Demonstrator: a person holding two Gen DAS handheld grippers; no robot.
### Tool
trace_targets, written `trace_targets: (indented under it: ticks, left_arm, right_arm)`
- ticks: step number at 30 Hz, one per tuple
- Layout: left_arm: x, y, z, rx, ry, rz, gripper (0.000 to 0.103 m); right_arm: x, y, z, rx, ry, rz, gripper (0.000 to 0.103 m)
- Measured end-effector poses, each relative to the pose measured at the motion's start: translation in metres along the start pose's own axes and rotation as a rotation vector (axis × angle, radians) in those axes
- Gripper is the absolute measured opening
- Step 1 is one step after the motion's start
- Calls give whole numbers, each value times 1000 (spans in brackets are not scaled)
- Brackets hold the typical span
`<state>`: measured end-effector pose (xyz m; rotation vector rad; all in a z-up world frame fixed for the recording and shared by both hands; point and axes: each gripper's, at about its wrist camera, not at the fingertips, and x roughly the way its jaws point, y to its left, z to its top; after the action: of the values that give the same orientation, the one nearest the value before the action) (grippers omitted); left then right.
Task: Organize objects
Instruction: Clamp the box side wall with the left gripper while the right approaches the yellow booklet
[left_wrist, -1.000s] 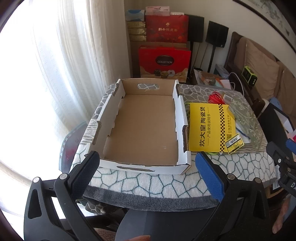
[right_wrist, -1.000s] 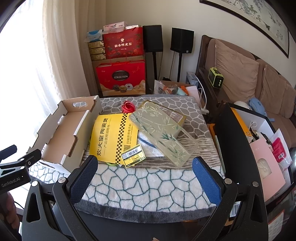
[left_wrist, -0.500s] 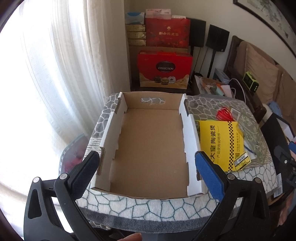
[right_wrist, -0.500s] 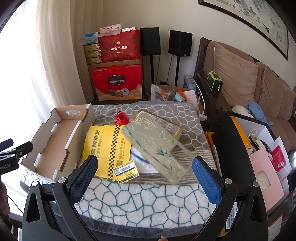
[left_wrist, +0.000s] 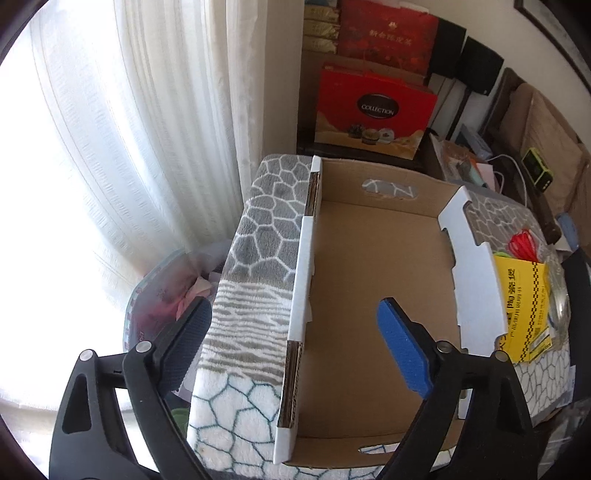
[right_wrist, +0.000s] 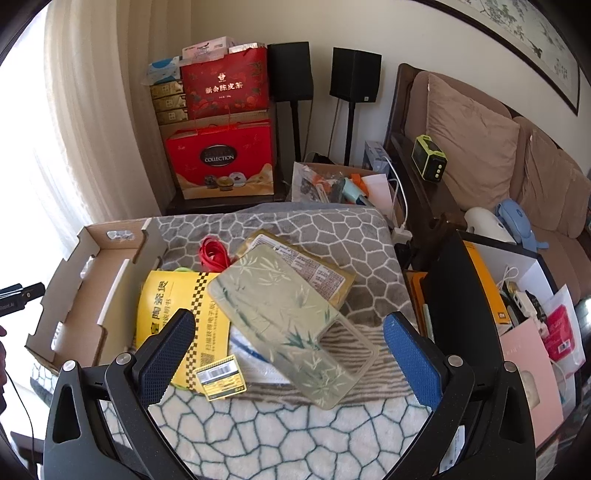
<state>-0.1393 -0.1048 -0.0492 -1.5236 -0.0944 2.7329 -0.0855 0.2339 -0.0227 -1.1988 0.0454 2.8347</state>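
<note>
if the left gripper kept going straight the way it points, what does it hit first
Most likely the white side wall of the cardboard tray. The left gripper straddles that wall, jaws closing with nothing pressed yet: one finger over the blanket, the other over the tray floor. Depth is uncertain.

"COLLECTION" on red gift box (right_wrist: 221, 162), "新会陈皮茶" on red bag (right_wrist: 224, 85)

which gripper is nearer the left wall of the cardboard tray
Left. The left gripper straddles the tray's left wall, jaws closing; the right gripper hovers over the bamboo-print sleeve.

Patterned blanket (right_wrist: 303, 417) carries cardboard tray (left_wrist: 354, 295), yellow booklet (right_wrist: 170, 306).
</note>
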Motion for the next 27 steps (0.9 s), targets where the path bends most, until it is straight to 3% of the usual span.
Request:
trace_targets:
  ticks: [2,6,8,15,21,27]
  left_arm:
    - [10,2,1,15,23,-7,84]
    - [30,2,1,40,68,-9,66]
    - [37,1,1,47,85,-32,62]
    - [59,-2,-2,64,144,-69,12]
    - [60,-1,-7,110,134,-87,10]
    - [58,0,-8,141,123,-92,10]
  right_arm:
    - [7,-5,6,-2,11,-2,102]
    - [21,-15,16,1,39,6,100]
    - [28,-21,20,4,52,8,97]
    - [47,-39,22,19,99,84,85]
    - [56,-37,7,-65,138,124,85]
    - [50,-42,-2,-48,152,153,85]
